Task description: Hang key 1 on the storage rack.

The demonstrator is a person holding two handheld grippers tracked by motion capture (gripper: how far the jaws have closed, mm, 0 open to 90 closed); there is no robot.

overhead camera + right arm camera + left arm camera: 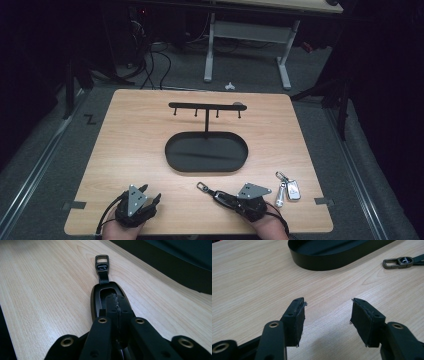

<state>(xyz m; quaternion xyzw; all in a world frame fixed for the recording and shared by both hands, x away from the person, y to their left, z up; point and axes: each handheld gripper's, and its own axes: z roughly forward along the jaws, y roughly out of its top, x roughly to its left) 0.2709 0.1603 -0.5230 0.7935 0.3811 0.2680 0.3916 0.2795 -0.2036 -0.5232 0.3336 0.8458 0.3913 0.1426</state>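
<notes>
A black oval tray (172, 155) with hook rack (206, 106); silver keys (287, 189) nearby.

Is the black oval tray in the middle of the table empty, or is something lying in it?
Empty. In the high view the black oval tray has a bare dark floor; the post of the hook rack rises at its rear edge.

On the table (130, 130), the stand (206, 106) rises from the tray (206, 151); key fob (216, 193) before it, keys (287, 187) to the right.
</notes>
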